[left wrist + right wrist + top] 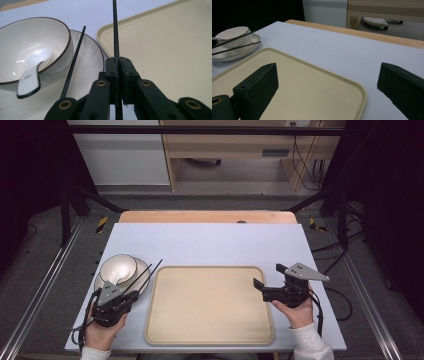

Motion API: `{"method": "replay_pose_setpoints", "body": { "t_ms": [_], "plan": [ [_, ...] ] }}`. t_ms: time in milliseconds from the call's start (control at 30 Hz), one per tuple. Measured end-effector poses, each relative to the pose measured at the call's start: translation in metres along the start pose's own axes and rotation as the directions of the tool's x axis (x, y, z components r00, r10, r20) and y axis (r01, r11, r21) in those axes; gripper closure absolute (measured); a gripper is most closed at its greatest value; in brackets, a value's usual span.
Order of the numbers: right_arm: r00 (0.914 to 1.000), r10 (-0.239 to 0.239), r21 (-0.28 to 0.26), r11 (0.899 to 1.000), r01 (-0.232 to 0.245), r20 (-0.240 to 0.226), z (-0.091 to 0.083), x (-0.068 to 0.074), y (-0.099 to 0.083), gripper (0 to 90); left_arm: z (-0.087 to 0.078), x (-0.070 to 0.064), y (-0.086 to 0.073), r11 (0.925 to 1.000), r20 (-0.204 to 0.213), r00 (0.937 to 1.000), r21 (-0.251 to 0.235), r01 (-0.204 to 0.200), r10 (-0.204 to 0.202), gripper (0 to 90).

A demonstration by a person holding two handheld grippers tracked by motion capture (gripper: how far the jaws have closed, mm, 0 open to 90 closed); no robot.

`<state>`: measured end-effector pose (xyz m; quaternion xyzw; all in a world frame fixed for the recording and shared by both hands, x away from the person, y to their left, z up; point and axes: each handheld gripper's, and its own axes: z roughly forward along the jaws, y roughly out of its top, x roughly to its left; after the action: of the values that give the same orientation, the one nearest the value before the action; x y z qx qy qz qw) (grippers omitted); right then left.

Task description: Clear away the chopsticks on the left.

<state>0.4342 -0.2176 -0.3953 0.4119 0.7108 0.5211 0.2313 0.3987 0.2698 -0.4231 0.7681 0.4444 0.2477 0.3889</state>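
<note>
Left hand [100, 332] low at the near desk edge, wrist turned slightly inward, carrying the left hand-held gripper [131, 296]. Jaws clamped tight on one black chopstick [115, 30]; in the left gripper view the stick runs straight out between the pads, long axis in line with the jaws, tip pointing ahead and away from the person. Second chopstick [73, 62] lies just left of the jaws, resting across the plate [87, 57] rim, angled nearly parallel to the held one.

Bowl [32, 47] sits on the plate, further left of the gripper; white ceramic spoon [31, 75] leans in it, handle over the near rim.

Right hand [299, 312] at the near right, holding the right hand-held gripper [267, 279]: jaws spread wide, nothing between them, aimed leftward across the tray.

Beige tray [210, 305] lies between the two grippers, its left edge just right of the held chopstick. Bare desk [210, 242] beyond the tray's far edge.
</note>
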Motion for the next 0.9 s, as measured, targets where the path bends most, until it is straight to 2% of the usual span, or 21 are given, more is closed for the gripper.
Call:
{"method": "replay_pose_setpoints", "body": {
  "t_ms": [33, 133, 167, 400, 500, 567, 900],
  "plan": [
    [1.0, -0.001, 0.001, 1.0, 0.001, 0.001, 0.0, 0.0, 0.0, 3.6, -0.001, -0.005, 0.001, 0.9999, -0.01, 0.9999, -0.013, 0.009, -0.009, 85.3],
    [1.0, 0.0, 0.0, 1.0, 0.0, 0.002, 0.0, 0.0, 0.0, 3.6, -0.001, -0.01, 0.001, 0.9994, -0.025, 0.9994, -0.026, 0.023, -0.024, 85.3],
    [1.0, 0.001, 0.001, 1.0, -0.001, 0.002, 0.0, 0.0, 0.0, 3.6, -0.002, -0.014, 0.002, 0.9981, -0.034, 0.9982, -0.039, 0.048, -0.049, 85.3],
    [1.0, 0.004, 0.002, 1.0, -0.004, 0.005, 0.0, 0.0, -0.001, 3.7, -0.004, -0.022, 0.003, 0.9924, -0.071, 0.9926, -0.08, 0.094, -0.099, 85.3],
    [1.0, 0.005, 0.005, 1.0, -0.005, -0.002, 0.0, 0.0, -0.001, 3.7, -0.003, -0.025, 0.004, 0.9907, -0.079, 0.9904, -0.085, 0.107, -0.113, 85.3],
    [1.0, 0.005, 0.006, 1.0, -0.005, -0.003, 0.0, 0.0, -0.002, 3.7, -0.001, -0.029, 0.006, 0.9875, -0.078, 0.9875, -0.089, 0.13, -0.137, 85.3],
    [0.9999, 0.011, -0.006, 1.0, -0.011, -0.009, -0.002, 0.0, 0.0, 3.8, 0.006, -0.043, 0.012, 0.9784, -0.094, 0.9775, -0.104, 0.179, -0.189, 85.3]
  ]
}}
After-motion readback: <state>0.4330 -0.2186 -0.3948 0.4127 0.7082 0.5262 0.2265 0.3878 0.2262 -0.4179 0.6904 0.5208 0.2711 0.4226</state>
